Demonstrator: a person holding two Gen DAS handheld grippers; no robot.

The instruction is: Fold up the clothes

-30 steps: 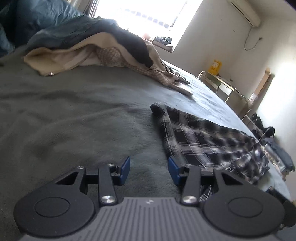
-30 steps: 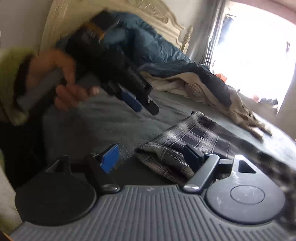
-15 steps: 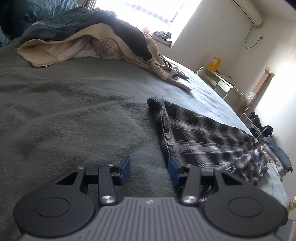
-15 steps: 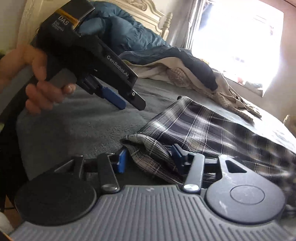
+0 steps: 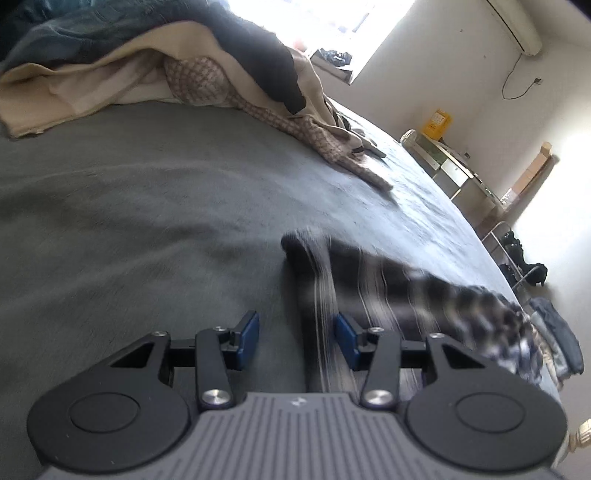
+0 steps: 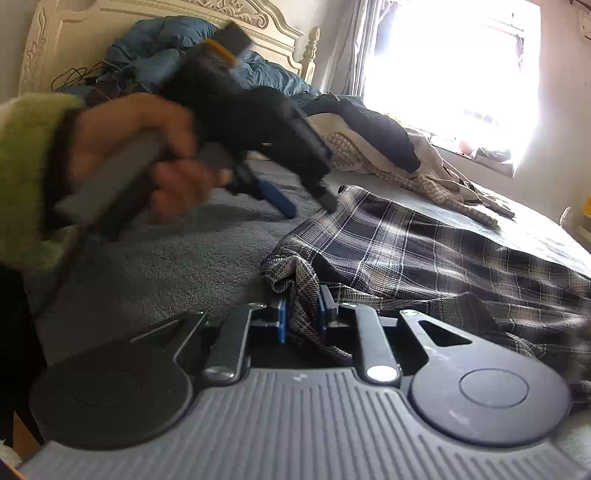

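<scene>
A dark plaid garment point(image 6: 424, 251) lies spread on the grey bed blanket point(image 6: 177, 266). My right gripper point(image 6: 302, 306) sits low at its near corner. Its jaws are closing, and a bunched fold of the plaid stands between the blue pads point(image 6: 281, 317), which touch it. My left gripper point(image 6: 306, 203), held by a hand point(image 6: 147, 158) in a green sleeve, reaches the garment's far corner. In the left wrist view the left gripper point(image 5: 295, 325) is open. The blurred edge of the plaid garment point(image 5: 369, 280) runs between its fingers without being pressed.
A heap of beige, patterned and dark clothes point(image 5: 207, 77) lies at the back of the bed, with a blue duvet point(image 6: 177, 48) against the carved headboard point(image 6: 258, 18). Low furniture point(image 5: 454, 166) and clothes on the floor point(image 5: 557, 332) lie past the bed's far side.
My right jaws have closed in from wide onto the plaid corner. The left gripper has moved toward the garment's far corner, whose edge now lies between its fingers.
</scene>
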